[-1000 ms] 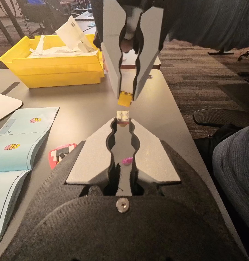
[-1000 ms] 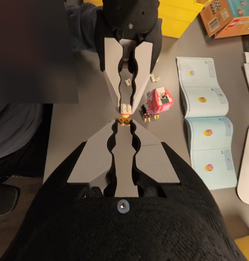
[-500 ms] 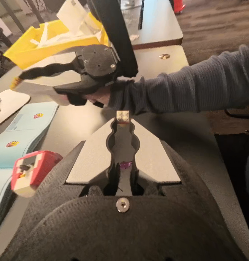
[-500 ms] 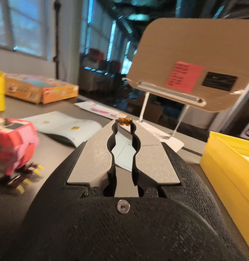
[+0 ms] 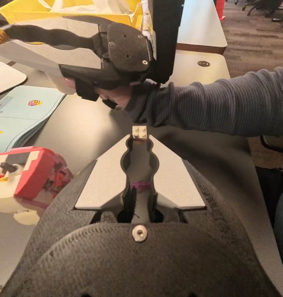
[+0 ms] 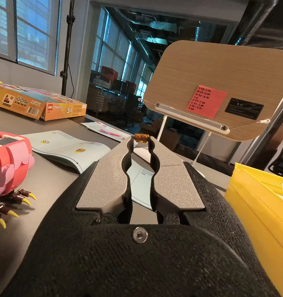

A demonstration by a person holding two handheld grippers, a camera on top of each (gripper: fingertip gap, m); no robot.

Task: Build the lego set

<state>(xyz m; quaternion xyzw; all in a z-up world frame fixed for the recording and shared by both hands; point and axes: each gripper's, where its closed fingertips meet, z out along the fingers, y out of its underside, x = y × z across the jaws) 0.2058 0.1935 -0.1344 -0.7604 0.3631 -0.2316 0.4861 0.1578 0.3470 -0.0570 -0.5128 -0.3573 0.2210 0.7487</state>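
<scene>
**Both grippers clamped on small toy bricks above the table**

The left gripper (image 5: 139, 136) is at frame centre in the left wrist view. Its two fingertips press on the sides of a white four-stud brick (image 5: 139, 132), which has a thin red layer beneath it. The brick protrudes past the fingertips, studs facing the camera.

The right gripper (image 6: 140, 139) is at frame centre in the right wrist view. Its fingertips are clenched on a small yellow-brown two-stud brick (image 6: 141, 137), held clear of the grey table (image 6: 54, 176). In the left wrist view the same gripper lies across the upper left of the frame, pointing left, held by a hand (image 5: 116, 96) in a grey ribbed sleeve (image 5: 209, 106).

Surroundings:
- A red and pink brick model (image 6: 10, 162) with yellow-tipped claws stands on the table at the left edge of the right wrist view.
- An open light-blue instruction booklet (image 6: 63, 147) lies beside the model.
- An orange toy box (image 6: 41, 104) lies at upper left.
- A wooden book stand (image 6: 218, 72) with a red sticky note occupies the upper right.
- A yellow bin (image 6: 258, 200) stands at the right edge.
</scene>
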